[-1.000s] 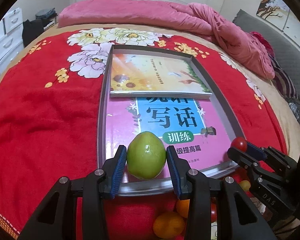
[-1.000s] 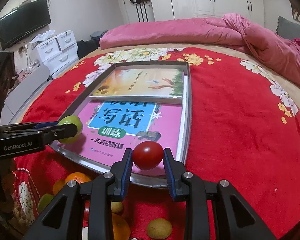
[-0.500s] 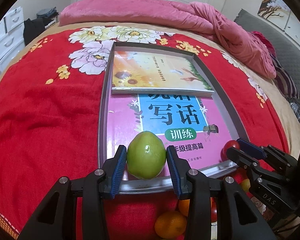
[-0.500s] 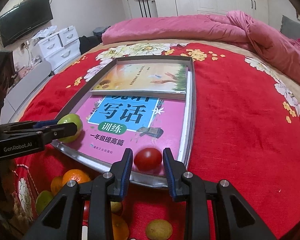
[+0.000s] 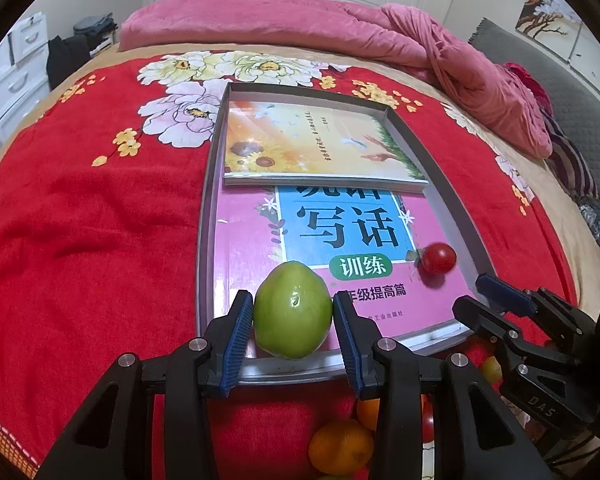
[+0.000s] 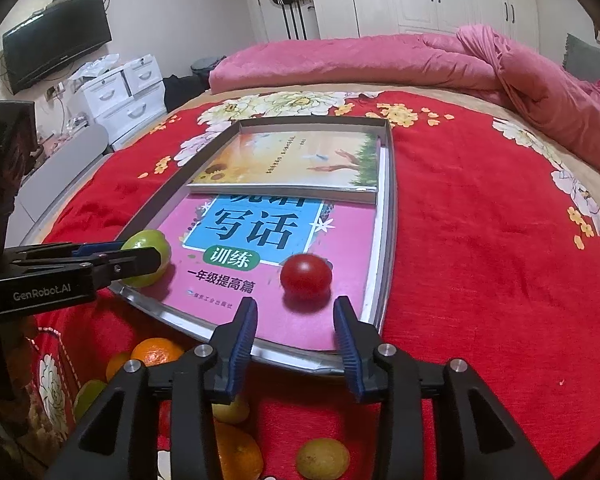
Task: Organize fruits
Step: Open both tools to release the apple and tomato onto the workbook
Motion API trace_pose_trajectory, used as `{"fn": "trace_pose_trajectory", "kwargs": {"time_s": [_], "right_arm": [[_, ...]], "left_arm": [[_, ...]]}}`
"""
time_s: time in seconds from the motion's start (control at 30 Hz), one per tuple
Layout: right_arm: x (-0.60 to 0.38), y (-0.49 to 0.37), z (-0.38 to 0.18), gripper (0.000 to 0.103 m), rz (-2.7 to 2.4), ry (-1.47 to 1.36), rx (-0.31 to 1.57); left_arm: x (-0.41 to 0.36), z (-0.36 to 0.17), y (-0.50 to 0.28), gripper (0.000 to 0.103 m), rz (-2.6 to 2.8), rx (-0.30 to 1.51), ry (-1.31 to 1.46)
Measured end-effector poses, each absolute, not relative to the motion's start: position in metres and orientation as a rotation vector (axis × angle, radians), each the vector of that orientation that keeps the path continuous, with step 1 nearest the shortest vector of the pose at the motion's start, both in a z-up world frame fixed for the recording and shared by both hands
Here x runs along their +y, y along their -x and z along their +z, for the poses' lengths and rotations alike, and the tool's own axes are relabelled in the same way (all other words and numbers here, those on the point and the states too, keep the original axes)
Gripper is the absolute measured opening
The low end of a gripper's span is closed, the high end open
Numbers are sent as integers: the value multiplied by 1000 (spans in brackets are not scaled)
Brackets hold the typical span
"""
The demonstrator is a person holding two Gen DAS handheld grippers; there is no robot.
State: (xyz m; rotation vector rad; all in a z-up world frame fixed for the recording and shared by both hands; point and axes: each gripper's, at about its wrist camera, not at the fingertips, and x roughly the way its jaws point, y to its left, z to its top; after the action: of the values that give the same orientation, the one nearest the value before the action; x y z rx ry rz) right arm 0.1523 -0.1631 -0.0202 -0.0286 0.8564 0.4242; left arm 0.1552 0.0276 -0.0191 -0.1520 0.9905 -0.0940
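Note:
A green fruit (image 5: pixel 292 310) sits between the blue pads of my left gripper (image 5: pixel 293 302), which is shut on it just above the near left corner of the metal tray (image 5: pixel 210 216). In the right wrist view the same fruit (image 6: pixel 148 252) and left gripper (image 6: pixel 138 252) show at the left. My right gripper (image 6: pixel 295 306) has its jaws opening with nothing between them. The red tomato (image 6: pixel 306 276) lies free on the pink book (image 6: pixel 340 224) just beyond the fingertips. From the left wrist, the tomato (image 5: pixel 438 258) rests near the tray's right rim, ahead of the right gripper (image 5: pixel 474 294).
A sunflower-cover book (image 5: pixel 312 148) fills the tray's far half. The tray lies on a red flowered blanket (image 5: pixel 80 240). Below the near bed edge sit several oranges (image 6: pixel 156 354) and a yellow-green fruit (image 6: pixel 322 458). A pink quilt (image 5: pixel 340 28) is bunched at the back.
The right gripper lowered the tomato onto the pink book, then its jaws spread and let it go; the tomato now lies a little farther in. The left gripper kept its hold.

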Motion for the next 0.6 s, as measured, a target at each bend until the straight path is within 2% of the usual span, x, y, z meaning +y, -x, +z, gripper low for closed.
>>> {"fn": "trace_pose_trajectory", "kwargs": {"time_s": [0.1, 0.37, 0.6], "right_arm": [[-166, -150, -18, 52, 416, 26, 839], [-171, -144, -11, 56, 409, 20, 799], [-167, -136, -6, 65, 416, 54, 760]], "left_arm": [[27, -19, -155, 43, -94, 990, 153], [27, -19, -153, 43, -96, 992, 152], [27, -19, -151, 47, -93, 995, 148]]}}
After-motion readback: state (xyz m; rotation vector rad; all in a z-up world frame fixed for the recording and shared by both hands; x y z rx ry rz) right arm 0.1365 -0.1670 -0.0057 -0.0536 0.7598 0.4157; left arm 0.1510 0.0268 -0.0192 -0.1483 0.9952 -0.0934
